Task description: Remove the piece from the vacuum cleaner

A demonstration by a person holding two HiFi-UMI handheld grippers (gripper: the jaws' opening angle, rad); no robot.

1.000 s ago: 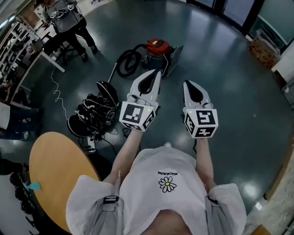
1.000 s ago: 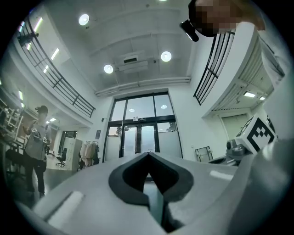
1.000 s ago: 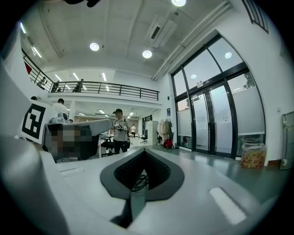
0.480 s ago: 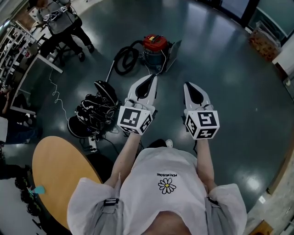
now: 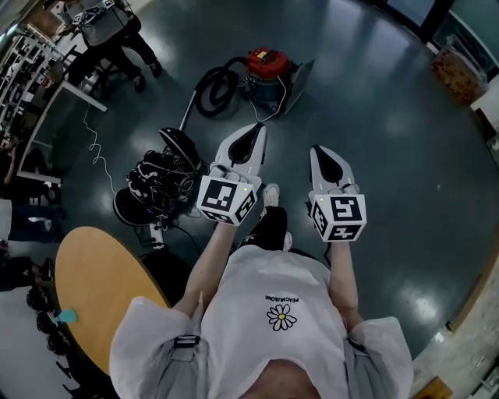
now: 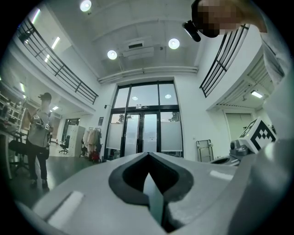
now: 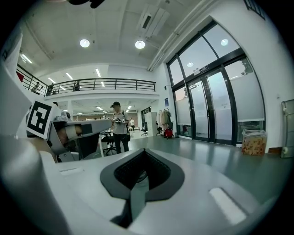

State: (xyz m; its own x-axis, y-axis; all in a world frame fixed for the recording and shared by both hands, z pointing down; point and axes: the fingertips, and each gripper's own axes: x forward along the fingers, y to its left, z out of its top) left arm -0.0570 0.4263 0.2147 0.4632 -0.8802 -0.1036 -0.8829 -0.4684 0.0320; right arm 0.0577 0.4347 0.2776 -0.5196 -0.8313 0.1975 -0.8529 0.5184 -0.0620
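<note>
The vacuum cleaner (image 5: 265,72), red on top with a blue drum, stands on the dark floor ahead of me. Its black hose (image 5: 212,92) lies coiled to its left, and a grey flat piece (image 5: 300,82) leans at its right side. My left gripper (image 5: 256,129) is held in the air well short of the vacuum, jaws shut on nothing. My right gripper (image 5: 320,151) hangs beside it, also shut and empty. In the left gripper view the left gripper (image 6: 148,156) points at glass doors. In the right gripper view the right gripper (image 7: 144,151) points across the hall.
A heap of black cables and gear (image 5: 156,187) lies on the floor at my left. A round wooden table (image 5: 93,284) stands at the lower left. A person (image 5: 109,23) stands by desks at the far left. A box (image 5: 460,78) sits at the far right.
My leg and a white shoe have stepped forward into view below the grippers. Both grippers sit slightly lower in the picture and stay shut. The vacuum has not moved.
</note>
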